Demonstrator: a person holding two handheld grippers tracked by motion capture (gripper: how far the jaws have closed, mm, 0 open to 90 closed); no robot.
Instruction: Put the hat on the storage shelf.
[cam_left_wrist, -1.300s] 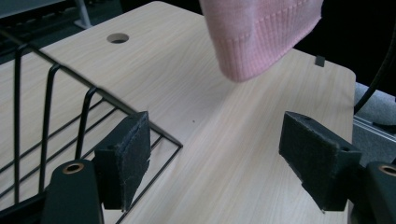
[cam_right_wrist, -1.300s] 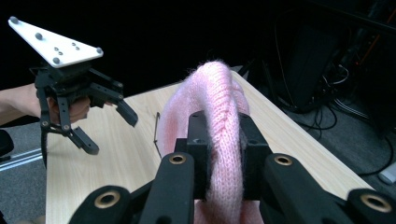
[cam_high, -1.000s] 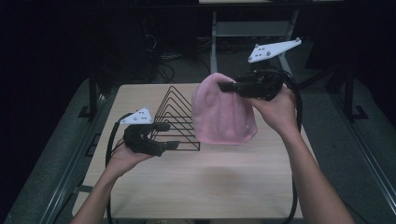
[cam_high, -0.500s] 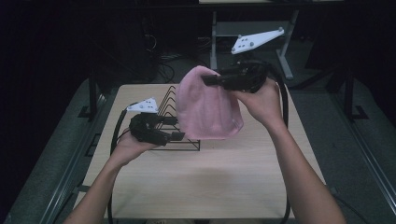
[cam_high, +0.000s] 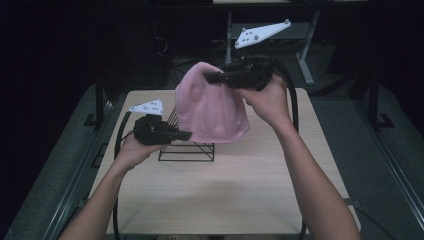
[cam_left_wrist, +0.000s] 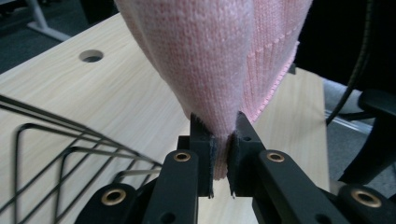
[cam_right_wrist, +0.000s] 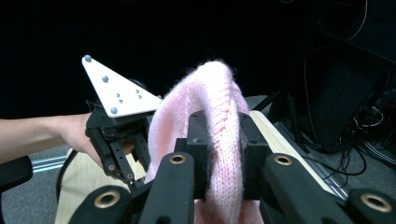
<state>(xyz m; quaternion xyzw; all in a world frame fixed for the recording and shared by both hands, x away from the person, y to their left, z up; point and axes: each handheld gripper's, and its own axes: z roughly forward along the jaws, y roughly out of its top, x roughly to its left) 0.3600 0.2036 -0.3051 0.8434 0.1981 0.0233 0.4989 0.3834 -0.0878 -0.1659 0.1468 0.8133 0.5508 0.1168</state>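
A pink knit beanie (cam_high: 210, 110) hangs in the air above the light wooden table (cam_high: 225, 195). My right gripper (cam_high: 210, 77) is shut on its crown, and in the right gripper view the knit (cam_right_wrist: 205, 93) bulges up between the closed jaws (cam_right_wrist: 219, 135). My left gripper (cam_high: 187, 135) comes in from the left at the hat's lower edge. Its jaws have just been closing. In the left gripper view they (cam_left_wrist: 219, 140) pinch a fold of the beanie's hem (cam_left_wrist: 210, 56).
A black wire rack (cam_high: 187, 152) stands on the table just under and behind the hat, close to the left gripper; its wires (cam_left_wrist: 56, 154) show beside the left jaws. A round cable hole (cam_left_wrist: 91, 56) is in the tabletop. Dark stands and cables lie beyond the table.
The right gripper carried the beanie up and to the left. The left gripper rose toward the hat's hem and shut on it; a second ago it was open by the rack.
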